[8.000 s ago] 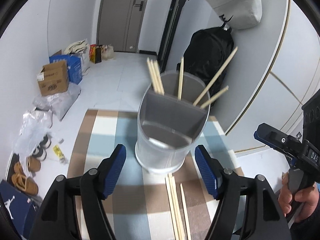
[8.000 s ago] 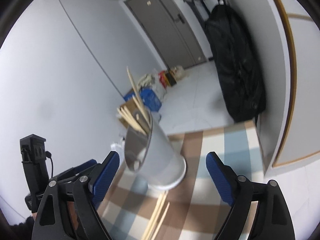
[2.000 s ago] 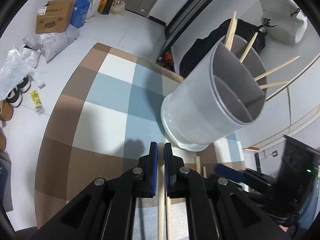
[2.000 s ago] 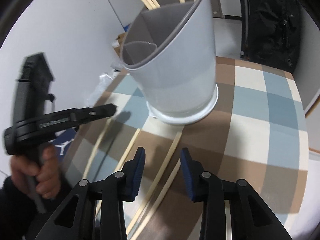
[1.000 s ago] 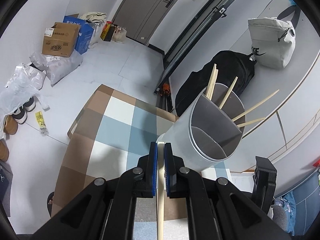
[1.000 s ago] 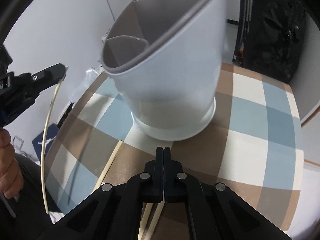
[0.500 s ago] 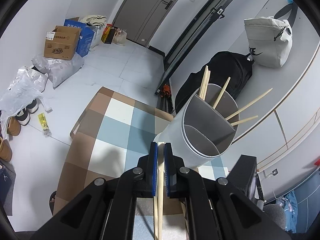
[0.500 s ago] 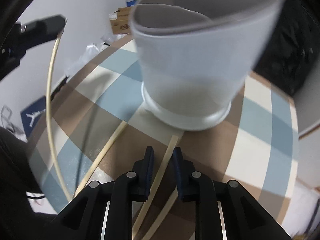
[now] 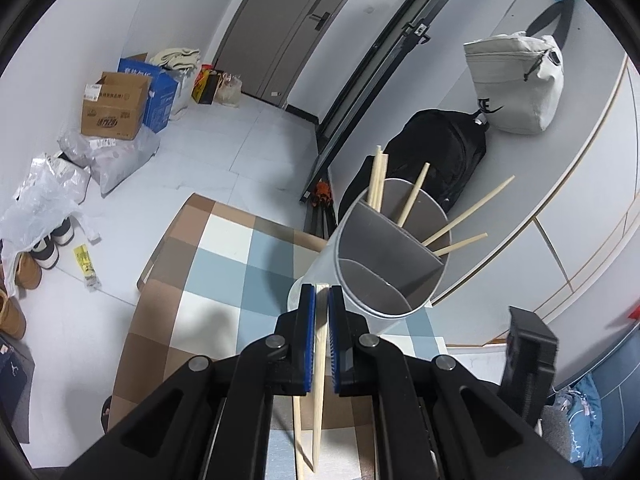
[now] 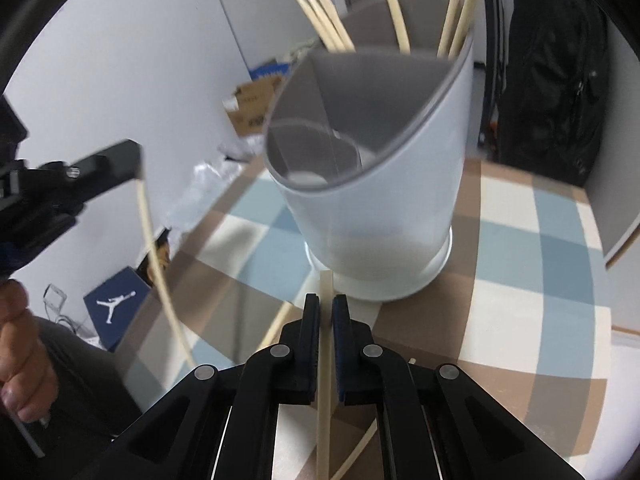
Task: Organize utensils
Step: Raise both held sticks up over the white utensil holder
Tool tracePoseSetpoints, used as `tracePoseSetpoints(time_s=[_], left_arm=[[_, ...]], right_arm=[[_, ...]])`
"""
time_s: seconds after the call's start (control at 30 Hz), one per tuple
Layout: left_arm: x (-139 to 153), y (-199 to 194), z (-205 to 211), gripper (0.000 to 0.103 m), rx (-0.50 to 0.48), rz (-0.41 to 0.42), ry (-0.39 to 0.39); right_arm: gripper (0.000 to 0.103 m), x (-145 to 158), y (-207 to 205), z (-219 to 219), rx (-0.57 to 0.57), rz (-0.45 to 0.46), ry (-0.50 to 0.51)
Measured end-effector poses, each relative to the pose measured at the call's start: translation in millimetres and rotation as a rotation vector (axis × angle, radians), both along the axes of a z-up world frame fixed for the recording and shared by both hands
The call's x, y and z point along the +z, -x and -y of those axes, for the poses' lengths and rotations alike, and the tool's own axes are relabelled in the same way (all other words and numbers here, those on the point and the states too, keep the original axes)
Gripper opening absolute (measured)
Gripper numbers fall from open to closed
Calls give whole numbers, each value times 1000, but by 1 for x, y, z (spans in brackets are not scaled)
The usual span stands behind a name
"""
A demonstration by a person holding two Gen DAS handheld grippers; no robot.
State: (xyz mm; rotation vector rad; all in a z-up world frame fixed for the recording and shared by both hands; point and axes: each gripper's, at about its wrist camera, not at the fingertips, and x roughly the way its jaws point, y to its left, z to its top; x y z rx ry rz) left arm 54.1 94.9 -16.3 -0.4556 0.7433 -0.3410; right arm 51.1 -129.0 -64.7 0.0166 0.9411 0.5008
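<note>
Left gripper [image 9: 318, 300] pinches a chopstick [image 9: 319, 376] beside the holder [image 9: 384, 264] on the tabletop [image 9: 224, 280]. Only the right view shows the right gripper [image 10: 326, 312] closing on another chopstick [image 10: 325, 380].

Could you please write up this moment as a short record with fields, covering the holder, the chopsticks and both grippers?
holder: grey divided utensil holder, upright on the checked tablecloth
back compartment: several chopsticks standing in it
front compartments: no chopsticks in the parts visible
left gripper: shut on one chopstick, lifted beside the holder
right gripper: shut on another chopstick, just before the holder's base
loose chopsticks: more lie on the cloth
</note>
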Motion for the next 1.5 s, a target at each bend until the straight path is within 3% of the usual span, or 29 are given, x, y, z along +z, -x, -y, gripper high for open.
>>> tracePoseSetpoints(time_s=[0.2, 0.3, 0.83, 0.97, 1.03, 1.1, 1.17, 1.3, 1.5], left_arm=[[8, 7, 3, 2, 5, 22, 4], [17, 10, 6, 2, 6, 54, 0], [52, 9, 29, 0, -50, 157, -61], [32, -4, 6, 1, -28, 34, -27], [13, -13, -11, 6, 18, -53, -32], [-12, -26, -26, 29, 53, -160, -38], [-31, -38, -32, 40, 98, -225, -71], [-55, -75, -32, 42, 177, -315, -141], [-80, -126, -27, 42, 248, -461, -127]], right_arm=[[6, 32, 12, 25, -28, 59, -78], [6, 35, 11, 8, -35, 118, -114], [6, 118, 7, 29, -69, 387, -265], [6, 128, 6, 26, -53, 409, -289], [6, 129, 8, 26, -49, 416, -302], [6, 131, 10, 28, -49, 418, -316], [6, 135, 12, 32, -53, 421, -331], [6, 140, 11, 42, -59, 428, -359], [6, 142, 11, 55, -73, 442, -381]])
